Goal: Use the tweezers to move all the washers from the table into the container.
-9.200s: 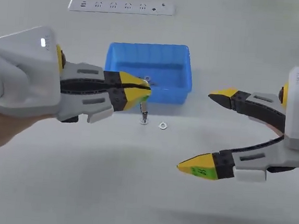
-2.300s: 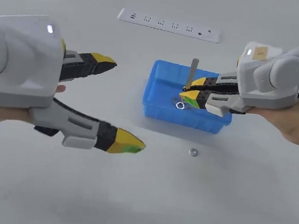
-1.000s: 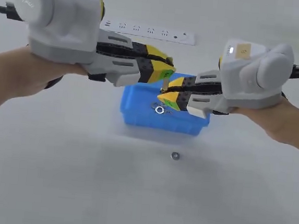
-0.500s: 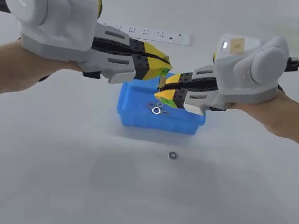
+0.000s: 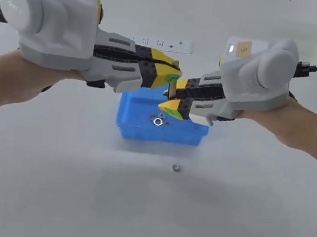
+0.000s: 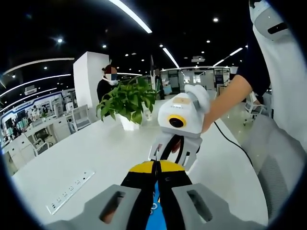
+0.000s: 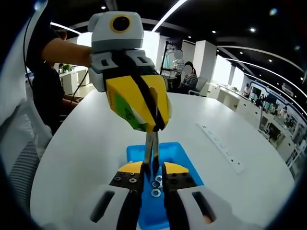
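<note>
The left gripper has its yellow-tipped jaws pressed together on the upper end of the slim silver metal tweezers. In the right gripper view those jaws come down from above and pinch the very top of the tool. The right gripper has its jaws drawn in on the lower part of the tweezers, whose two legs pass between them in its own view. The tweezers stand roughly upright between the two grippers, with the points hanging over the shallow blue plastic container. A few small silver ring washers lie close together on the container floor, just below the right gripper's tips. One more loose washer rests on the white table, near the container's front wall but apart from it. A white power strip lies on the table beyond the container.
</note>
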Demonstrator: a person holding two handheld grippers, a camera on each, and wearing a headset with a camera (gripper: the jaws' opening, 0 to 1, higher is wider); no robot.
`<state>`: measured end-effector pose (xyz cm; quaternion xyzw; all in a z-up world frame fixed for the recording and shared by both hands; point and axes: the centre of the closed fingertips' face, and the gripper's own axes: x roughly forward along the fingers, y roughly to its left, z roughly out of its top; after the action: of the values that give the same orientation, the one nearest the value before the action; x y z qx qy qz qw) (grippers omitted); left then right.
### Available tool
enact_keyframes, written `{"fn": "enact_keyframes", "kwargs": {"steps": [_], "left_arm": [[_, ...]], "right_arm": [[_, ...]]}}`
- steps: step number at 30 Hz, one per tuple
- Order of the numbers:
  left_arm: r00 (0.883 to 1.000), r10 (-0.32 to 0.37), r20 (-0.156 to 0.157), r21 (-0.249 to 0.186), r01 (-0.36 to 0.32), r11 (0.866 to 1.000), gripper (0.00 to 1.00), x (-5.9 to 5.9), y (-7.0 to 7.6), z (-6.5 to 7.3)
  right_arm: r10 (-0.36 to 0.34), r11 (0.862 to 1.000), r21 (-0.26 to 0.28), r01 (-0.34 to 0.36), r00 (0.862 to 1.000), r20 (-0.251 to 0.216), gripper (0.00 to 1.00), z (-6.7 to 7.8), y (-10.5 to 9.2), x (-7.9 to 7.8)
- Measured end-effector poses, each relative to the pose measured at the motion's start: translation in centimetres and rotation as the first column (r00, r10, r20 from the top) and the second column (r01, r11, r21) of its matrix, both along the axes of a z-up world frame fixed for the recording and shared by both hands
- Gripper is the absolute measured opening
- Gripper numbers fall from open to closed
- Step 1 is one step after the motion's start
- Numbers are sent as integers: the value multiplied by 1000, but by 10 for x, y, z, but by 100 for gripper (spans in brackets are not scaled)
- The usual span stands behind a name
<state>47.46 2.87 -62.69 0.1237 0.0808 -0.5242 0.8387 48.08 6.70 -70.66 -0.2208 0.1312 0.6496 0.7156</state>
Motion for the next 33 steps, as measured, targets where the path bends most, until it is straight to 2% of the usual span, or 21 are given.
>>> {"fn": "enact_keyframes", "kwargs": {"steps": [4,7,8,10,13,18,23,26,28,31,32,33], "left_arm": [[1000,12,7,-18,-12,1000,4,1,1,5],[1000,17,19,-12,-17,1000,4,2,4,7],[1000,16,11,-15,-16,1000,4,2,4,7],[1000,17,11,-11,-17,1000,4,0,3,8],[1000,7,13,2,-7,1000,4,-5,1,8],[1000,-5,8,16,5,1000,4,-14,-3,8],[1000,-15,10,14,15,1000,4,-25,-7,11],[1000,-22,8,6,22,1000,4,-32,-11,12],[1000,-25,5,2,25,1000,4,-31,-11,11],[999,-31,-10,-14,31,999,4,-39,-13,7],[999,-24,-22,-39,23,999,4,-41,-13,7],[999,-25,-22,-42,24,999,4,-44,-13,5]], "right_arm": [[-20,1000,13,20,1000,-6,17,4,-4,1],[-37,999,20,38,999,-11,20,5,-10,1],[-46,999,27,47,999,-14,21,6,-13,1],[-63,997,39,63,998,8,24,9,-18,2],[-111,991,72,113,994,-19,31,14,-29,4],[-162,985,60,164,986,-28,43,13,-49,2],[-176,981,74,179,983,-50,54,16,-65,-13],[-179,979,81,186,980,-87,61,16,-73,-28],[-173,981,78,180,981,-86,65,14,-75,-36],[-154,985,66,160,984,-91,66,10,-80,-52],[-131,989,52,136,987,-95,68,7,-81,-59],[-113,992,40,117,988,-103,68,5,-83,-65]]}}
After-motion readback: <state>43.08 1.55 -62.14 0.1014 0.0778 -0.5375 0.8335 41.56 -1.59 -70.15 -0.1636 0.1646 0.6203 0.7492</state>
